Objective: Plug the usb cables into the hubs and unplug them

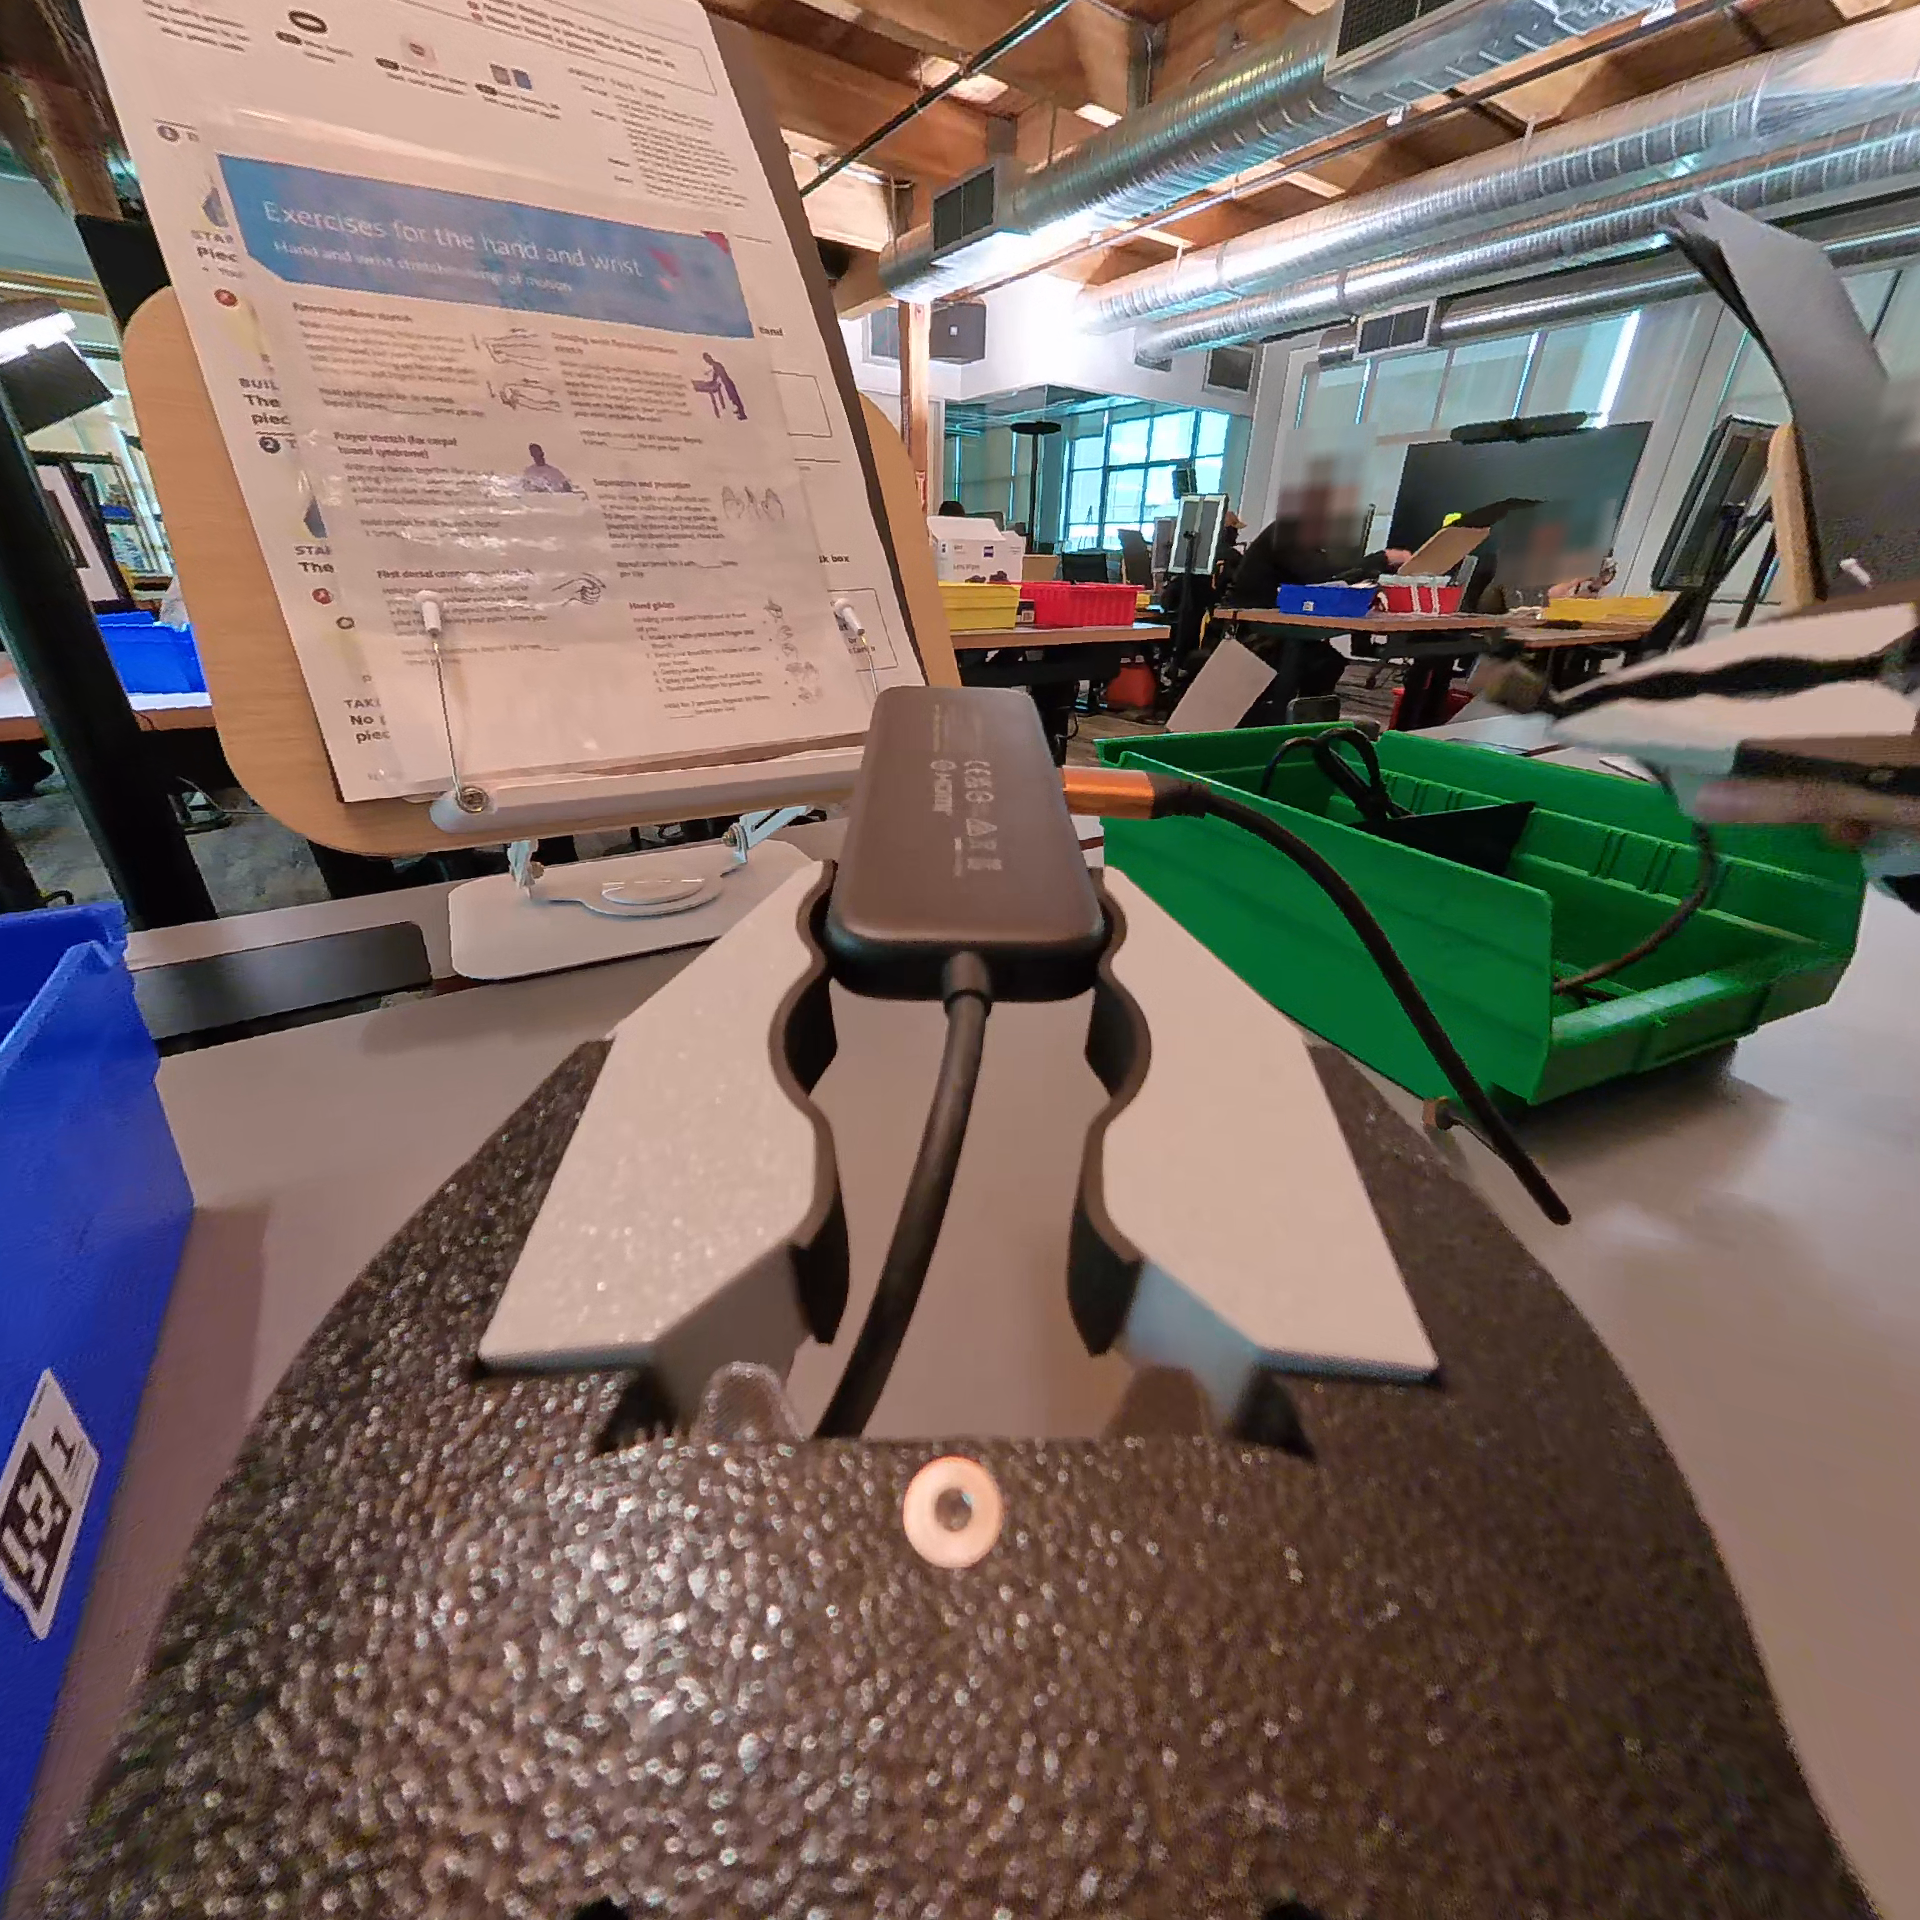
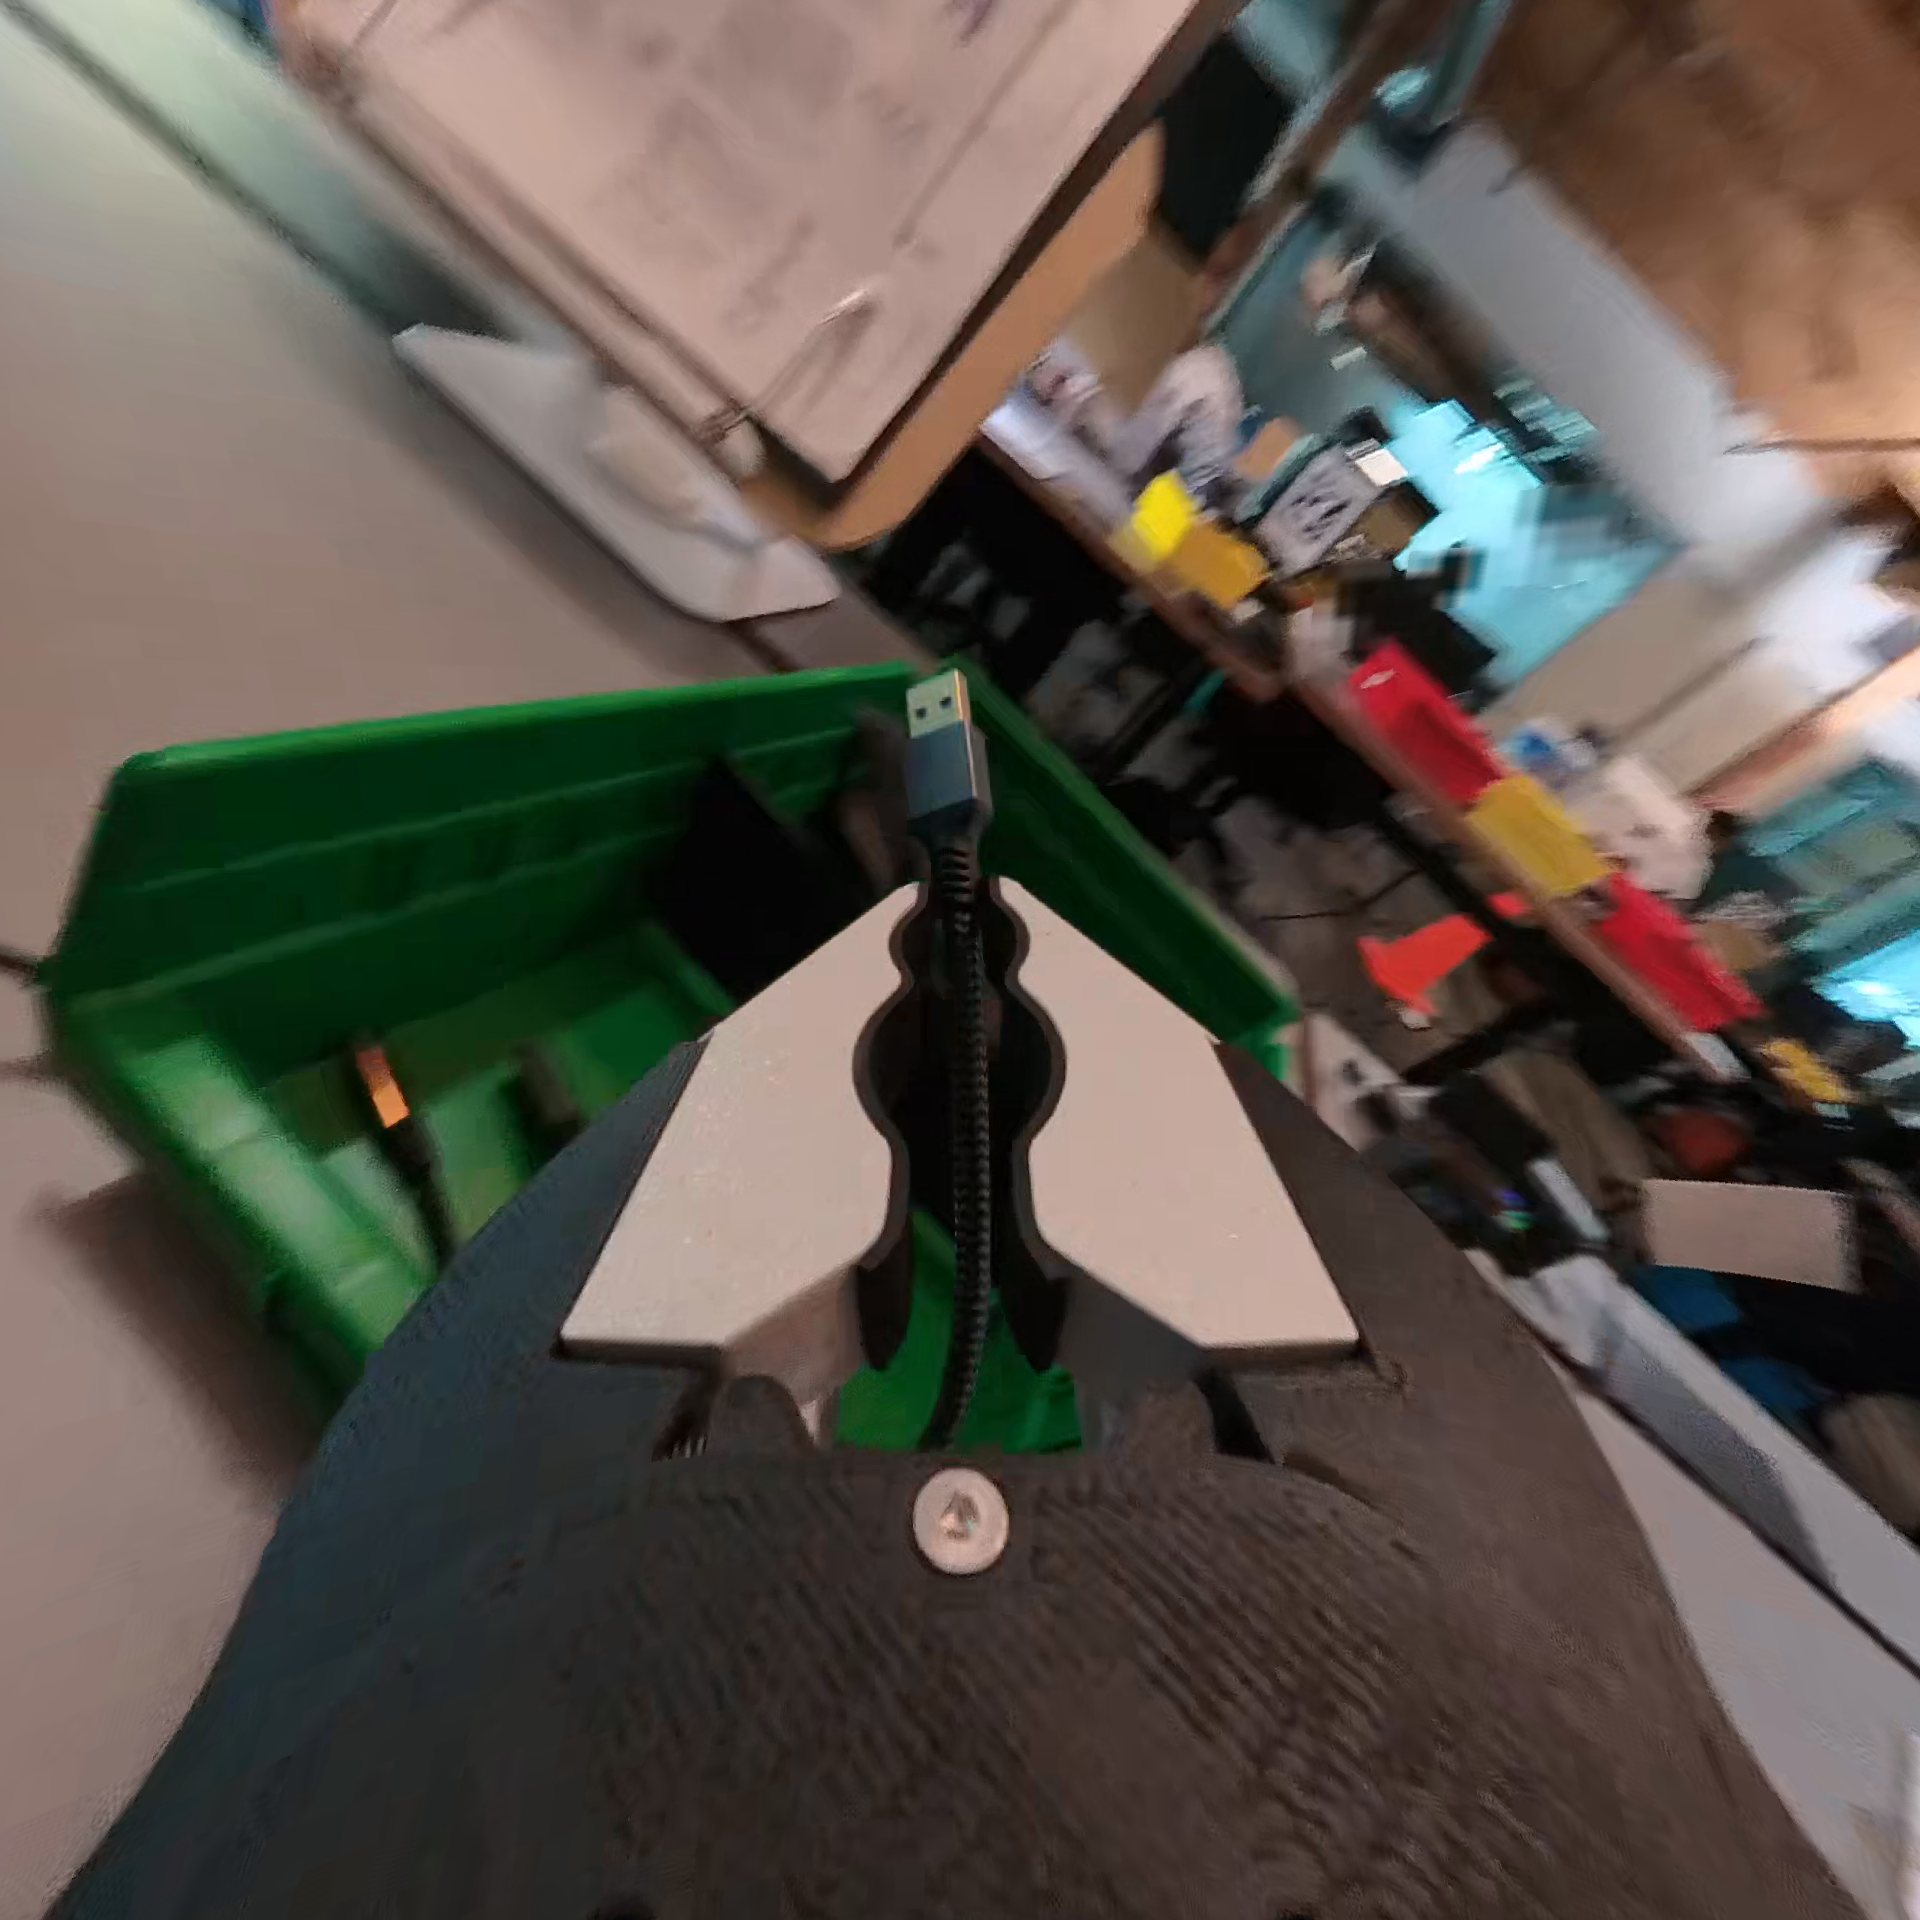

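Note:
My left gripper (image 1: 961, 925) is shut on a dark grey USB hub (image 1: 961, 831) and holds it flat above the table, its own black cord running back between the fingers. A cable with an orange plug (image 1: 1110, 792) sits in the hub's right side and trails over the green bin (image 1: 1455, 935). My right gripper (image 2: 956, 894) is shut on a black braided USB cable (image 2: 961, 1039), whose grey plug (image 2: 943, 758) sticks out past the fingertips, above the green bin (image 2: 416, 862). The right gripper also shows blurred at the right edge of the left wrist view (image 1: 1766, 696).
A blue bin (image 1: 73, 1195) stands at the left. A document stand with printed sheets (image 1: 499, 416) rises behind the hub. The green bin holds a black divider and another cable with an orange plug (image 2: 379, 1086). Other tables with coloured bins and people lie far back.

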`<action>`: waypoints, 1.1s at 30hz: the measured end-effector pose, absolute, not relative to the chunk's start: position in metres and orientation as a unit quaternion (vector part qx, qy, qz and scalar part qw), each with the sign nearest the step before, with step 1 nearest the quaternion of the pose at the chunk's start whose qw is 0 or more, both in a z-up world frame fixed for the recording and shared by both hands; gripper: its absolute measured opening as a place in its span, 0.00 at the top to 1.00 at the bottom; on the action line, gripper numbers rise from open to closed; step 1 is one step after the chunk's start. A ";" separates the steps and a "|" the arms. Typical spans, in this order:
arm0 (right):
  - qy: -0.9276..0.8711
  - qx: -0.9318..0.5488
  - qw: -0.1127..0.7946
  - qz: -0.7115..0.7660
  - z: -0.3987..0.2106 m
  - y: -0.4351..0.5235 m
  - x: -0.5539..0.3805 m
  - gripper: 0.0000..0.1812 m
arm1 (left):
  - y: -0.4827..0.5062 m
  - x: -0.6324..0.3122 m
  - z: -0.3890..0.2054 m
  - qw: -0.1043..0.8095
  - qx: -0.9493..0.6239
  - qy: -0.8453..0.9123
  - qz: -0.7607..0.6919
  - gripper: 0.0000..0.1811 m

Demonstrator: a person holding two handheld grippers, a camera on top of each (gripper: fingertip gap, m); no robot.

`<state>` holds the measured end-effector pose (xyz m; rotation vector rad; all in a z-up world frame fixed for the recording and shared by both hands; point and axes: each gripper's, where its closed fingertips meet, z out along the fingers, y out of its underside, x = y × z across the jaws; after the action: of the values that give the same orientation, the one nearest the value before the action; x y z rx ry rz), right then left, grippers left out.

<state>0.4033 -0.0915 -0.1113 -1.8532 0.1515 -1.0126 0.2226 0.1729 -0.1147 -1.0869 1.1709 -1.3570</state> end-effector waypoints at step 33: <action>0.103 -0.909 0.206 -0.346 -0.224 -0.103 0.436 0.97 | 0.166 0.225 -0.120 0.485 -0.445 0.495 -0.567 0.75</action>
<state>0.4363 -0.1030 -0.2238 -2.5345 0.2873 -0.9647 0.2253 0.1656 -0.1197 -1.0830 1.2054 -1.3802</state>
